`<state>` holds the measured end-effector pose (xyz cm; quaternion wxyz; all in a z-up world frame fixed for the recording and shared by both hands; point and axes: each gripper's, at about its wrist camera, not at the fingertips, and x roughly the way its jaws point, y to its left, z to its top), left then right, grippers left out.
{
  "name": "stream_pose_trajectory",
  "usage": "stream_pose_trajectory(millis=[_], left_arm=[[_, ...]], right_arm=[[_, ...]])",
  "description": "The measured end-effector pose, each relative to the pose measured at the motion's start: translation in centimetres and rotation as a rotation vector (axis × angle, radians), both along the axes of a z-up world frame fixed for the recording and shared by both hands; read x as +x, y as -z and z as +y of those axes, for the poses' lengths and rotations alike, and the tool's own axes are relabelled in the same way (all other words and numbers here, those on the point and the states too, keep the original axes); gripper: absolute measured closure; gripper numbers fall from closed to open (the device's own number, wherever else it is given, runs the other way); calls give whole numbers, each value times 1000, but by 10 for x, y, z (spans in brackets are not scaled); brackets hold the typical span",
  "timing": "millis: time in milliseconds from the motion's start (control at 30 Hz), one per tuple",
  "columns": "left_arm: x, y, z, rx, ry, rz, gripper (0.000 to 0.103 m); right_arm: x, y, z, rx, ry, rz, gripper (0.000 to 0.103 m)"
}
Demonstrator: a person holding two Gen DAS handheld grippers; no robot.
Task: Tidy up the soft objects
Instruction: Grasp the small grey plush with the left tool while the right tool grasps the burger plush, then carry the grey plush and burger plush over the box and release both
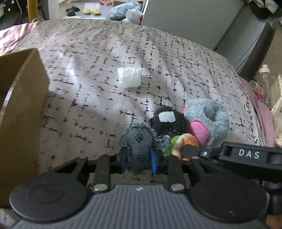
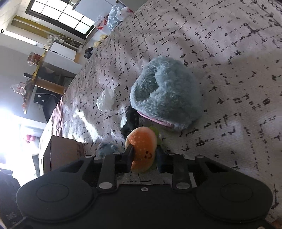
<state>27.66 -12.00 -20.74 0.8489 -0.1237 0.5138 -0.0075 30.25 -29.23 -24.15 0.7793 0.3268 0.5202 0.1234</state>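
Observation:
Several soft toys lie in a cluster on the patterned bedspread. My left gripper is shut on a small grey denim toy, its blue pads pressing both sides. My right gripper is shut on an orange burger plush with a smiling face and green edge; that burger plush and the right gripper's finger show in the left wrist view too. Behind them lie a black toy with a white label and a fluffy blue-grey plush with pink trim.
A cardboard box stands at the left on the bed. A crumpled white plastic bag lies mid-bed. Bottles stand beyond the bed's right edge. Shoes and plastic bags lie on the floor beyond the far edge.

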Motion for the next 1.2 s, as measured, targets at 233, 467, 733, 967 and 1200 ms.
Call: stream_pose_trajectory(millis=[233,467,733,967,1200], left_arm=[[-25,-41,11,9,-7,-38,77],[-47,-71,22,8,-38,-80,77],[-68,-98,31,8,-57,-131,77],[-84,-116,45,3,-84,-170,77],[-97,-129,67,-4,-125,-198,77]], right_arm=[[-20,-33,-1,-42,-6,-79,77],[-35,-62,3,-78,-30,-153,77],[-55,-84,14,-104,-33,-204,77],[-69,-110,23,-107,-29,-268,77],[-76,-129,40,-111,-27,-322,77]])
